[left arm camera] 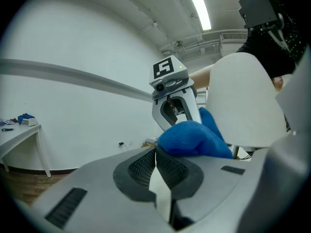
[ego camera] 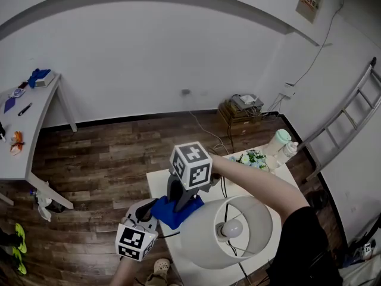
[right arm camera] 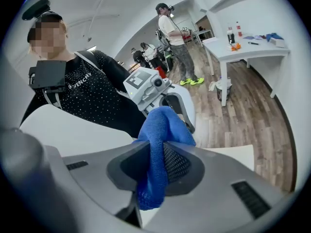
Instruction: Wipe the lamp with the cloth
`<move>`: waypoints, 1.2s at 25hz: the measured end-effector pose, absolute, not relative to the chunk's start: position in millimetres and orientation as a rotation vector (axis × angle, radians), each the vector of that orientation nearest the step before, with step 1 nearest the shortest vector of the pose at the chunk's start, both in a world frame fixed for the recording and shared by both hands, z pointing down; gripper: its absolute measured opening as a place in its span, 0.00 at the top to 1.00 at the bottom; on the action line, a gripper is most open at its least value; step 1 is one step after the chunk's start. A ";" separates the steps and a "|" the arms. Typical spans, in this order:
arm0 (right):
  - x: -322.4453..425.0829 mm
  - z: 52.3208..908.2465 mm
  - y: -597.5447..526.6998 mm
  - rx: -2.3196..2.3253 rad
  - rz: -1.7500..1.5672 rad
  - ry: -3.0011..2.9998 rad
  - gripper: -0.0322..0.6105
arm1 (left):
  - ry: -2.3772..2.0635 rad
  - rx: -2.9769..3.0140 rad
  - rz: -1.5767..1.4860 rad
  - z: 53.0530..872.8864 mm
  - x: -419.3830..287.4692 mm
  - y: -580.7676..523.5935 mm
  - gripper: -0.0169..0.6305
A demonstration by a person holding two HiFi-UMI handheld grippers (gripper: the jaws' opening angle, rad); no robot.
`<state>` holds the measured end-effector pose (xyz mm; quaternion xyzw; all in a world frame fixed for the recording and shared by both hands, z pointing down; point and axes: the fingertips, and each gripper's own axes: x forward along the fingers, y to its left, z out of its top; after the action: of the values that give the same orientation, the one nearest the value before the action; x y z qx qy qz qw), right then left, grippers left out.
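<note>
While the right tongs (right arm camera: 154, 152) are clamped on the blue cloth (right arm camera: 163, 125) and the left tongs (left arm camera: 155, 154) sit closed & empty just beside it, the cloth is at the side of the lamp (ego camera: 205, 231) shade on the white tabletop (ego camera: 158, 180). I'd say wiping's only starting or under way, can't tell how much is done. Lamp base is hidden under the shade, and cloth-to-shade contact is blocked by the tongs.

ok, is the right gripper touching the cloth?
Touching. The right gripper is shut on the cloth; the right gripper view shows blue fabric pinched between its pads.
</note>
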<state>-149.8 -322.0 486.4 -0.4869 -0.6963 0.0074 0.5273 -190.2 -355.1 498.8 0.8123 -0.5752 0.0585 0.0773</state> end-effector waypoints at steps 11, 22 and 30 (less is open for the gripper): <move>-96.4 429.5 -439.5 -0.465 0.340 -2.368 0.83 | -1.749 2.446 0.112 478.3 -187.7 -346.1 0.96; 100.8 381.4 -418.8 0.675 0.245 -2.743 0.83 | -1.761 2.543 0.144 456.7 -123.8 -286.1 0.96; 151.0 435.1 -282.5 1.049 0.131 -2.617 0.83 | -1.812 2.515 0.160 462.8 -95.1 -209.7 0.96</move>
<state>151.0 -282.5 435.1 0.3669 -0.9155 0.0459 0.1587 -95.1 -209.7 462.8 0.8101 -0.5837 0.0517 0.0190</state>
